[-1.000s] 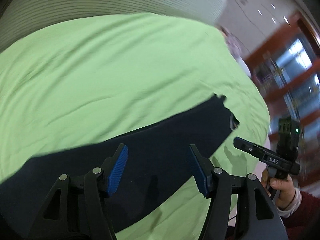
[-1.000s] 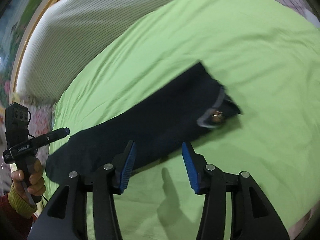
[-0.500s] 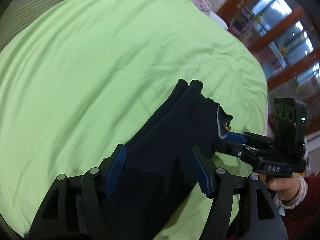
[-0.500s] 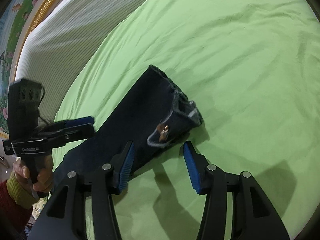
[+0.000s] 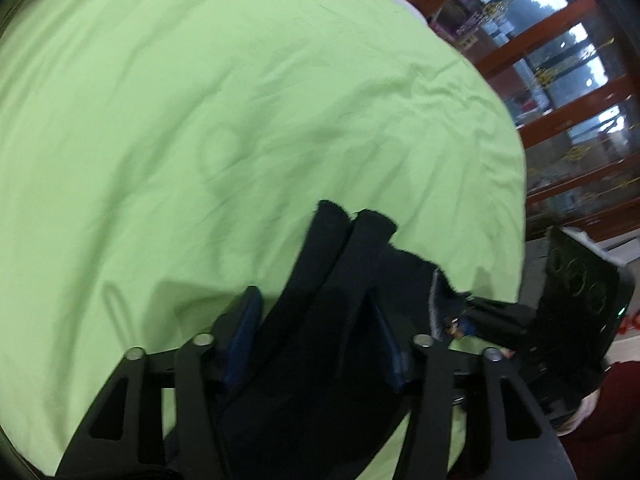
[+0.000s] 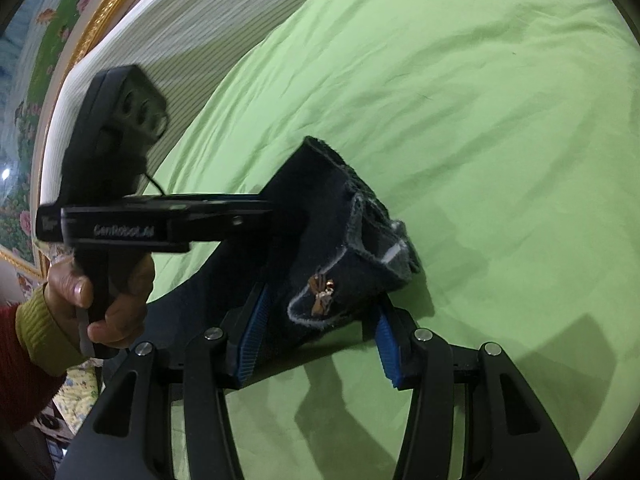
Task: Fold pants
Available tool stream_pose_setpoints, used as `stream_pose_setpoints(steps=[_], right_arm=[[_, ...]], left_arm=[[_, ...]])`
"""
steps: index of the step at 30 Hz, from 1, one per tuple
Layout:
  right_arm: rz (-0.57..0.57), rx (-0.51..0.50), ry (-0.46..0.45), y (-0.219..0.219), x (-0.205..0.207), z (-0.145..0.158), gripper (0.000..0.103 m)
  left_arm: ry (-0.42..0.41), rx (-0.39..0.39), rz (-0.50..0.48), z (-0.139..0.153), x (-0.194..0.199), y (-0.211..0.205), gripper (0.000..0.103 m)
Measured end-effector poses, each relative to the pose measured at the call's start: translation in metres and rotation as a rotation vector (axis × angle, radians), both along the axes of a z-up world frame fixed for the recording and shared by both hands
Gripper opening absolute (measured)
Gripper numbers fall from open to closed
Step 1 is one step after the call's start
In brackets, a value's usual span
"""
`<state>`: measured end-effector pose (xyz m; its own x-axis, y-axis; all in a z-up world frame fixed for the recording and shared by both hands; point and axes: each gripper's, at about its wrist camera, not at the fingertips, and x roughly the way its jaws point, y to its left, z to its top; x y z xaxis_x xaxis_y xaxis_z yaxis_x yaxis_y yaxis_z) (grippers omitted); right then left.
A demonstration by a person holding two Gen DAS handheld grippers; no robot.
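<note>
Dark navy pants (image 5: 340, 280) lie in a long strip on the green bed sheet (image 5: 200, 100). The waistband end, with a small brown button (image 6: 321, 295), lies between the blue pads of my right gripper (image 6: 318, 340), whose jaws stand open around it. My left gripper (image 5: 316, 340) is open with the pants fabric between its fingers. In the right wrist view the left gripper (image 6: 256, 210) reaches over the pants from the left. In the left wrist view the right gripper (image 5: 480, 312) sits at the waistband edge.
The green sheet (image 6: 480, 120) covers the bed around the pants. A white striped headboard (image 6: 200, 20) and a gold picture frame (image 6: 100, 28) are behind. A red wooden cabinet with glass (image 5: 580, 100) stands past the bed's right edge.
Both grippers moved in onto the waistband end of the pants. The left gripper now straddles the fabric and the right gripper's pads flank the waistband. Both stay open.
</note>
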<state>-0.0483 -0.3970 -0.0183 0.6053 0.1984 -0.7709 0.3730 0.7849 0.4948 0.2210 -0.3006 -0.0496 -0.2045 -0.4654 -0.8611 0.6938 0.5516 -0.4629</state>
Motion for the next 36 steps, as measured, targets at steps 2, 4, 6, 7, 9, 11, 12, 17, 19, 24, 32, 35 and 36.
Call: stream_pose_setpoints(steps=[2,4,6,7,9,11,12,17,19,24,32,35,36], right_arm=[[0.012,-0.010,0.001,0.001,0.002,0.000,0.030],[0.020,-0.015,0.008,0.002,0.002,0.000,0.015],[0.038,-0.034,-0.014,0.006,0.000,0.008,0.012],[0.052,-0.045,-0.030,0.008,-0.001,0.014,0.012],[0.090,-0.054,-0.074,0.016,-0.003,0.029,0.012],[0.129,-0.053,-0.117,0.023,-0.004,0.043,0.012],[0.152,-0.053,-0.135,0.028,-0.004,0.050,0.012],[0.263,-0.027,-0.209,0.055,-0.001,0.078,0.012],[0.300,-0.020,-0.224,0.067,0.000,0.084,0.012],[0.400,-0.012,-0.239,0.105,0.009,0.088,0.012],[0.555,-0.035,-0.204,0.166,0.036,0.073,0.012],[0.605,-0.052,-0.178,0.187,0.042,0.058,0.012],[0.624,-0.064,-0.168,0.196,0.045,0.051,0.012]], left_arm=[[0.023,-0.015,0.002,-0.003,0.002,-0.001,0.027],[0.037,-0.032,0.021,-0.003,0.005,0.002,0.018],[0.042,-0.066,0.041,0.005,0.006,0.010,0.013],[0.043,-0.089,0.050,0.011,0.006,0.014,0.012],[0.036,-0.124,0.064,0.024,0.005,0.026,0.012],[0.017,-0.153,0.075,0.039,0.002,0.035,0.012],[0.009,-0.167,0.083,0.045,-0.001,0.038,0.012],[-0.019,-0.242,0.144,0.080,-0.012,0.077,0.012],[-0.027,-0.262,0.181,0.090,-0.017,0.097,0.012],[-0.067,-0.281,0.260,0.105,-0.032,0.144,0.012],[-0.066,-0.280,0.428,0.090,-0.050,0.238,0.012],[-0.058,-0.263,0.489,0.073,-0.057,0.265,0.012],[-0.056,-0.259,0.504,0.069,-0.058,0.272,0.012]])
